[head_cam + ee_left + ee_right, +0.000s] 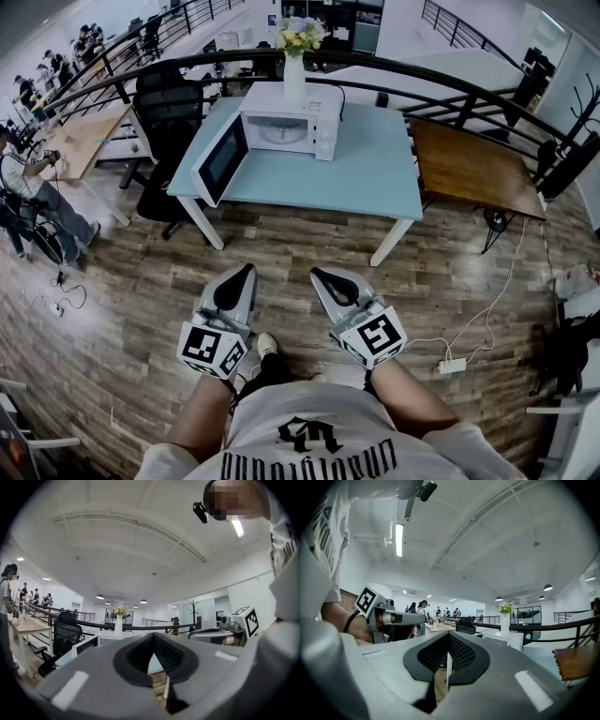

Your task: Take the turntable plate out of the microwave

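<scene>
Facing the open-doored microwave, left gripper and right gripper have fingers pressed together; shirt print illegible.

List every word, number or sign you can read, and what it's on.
Nothing reads clearly.
Shirt: black print, upside down and stylised, unreadable.
Left cube, right cube: square markers only, no words.
Microwave: any panel labels too small.

No txt legible anywhere. Only candidate: blk print on wht shirt, well apart from the microwave on the counter; too distorted to read.
</scene>
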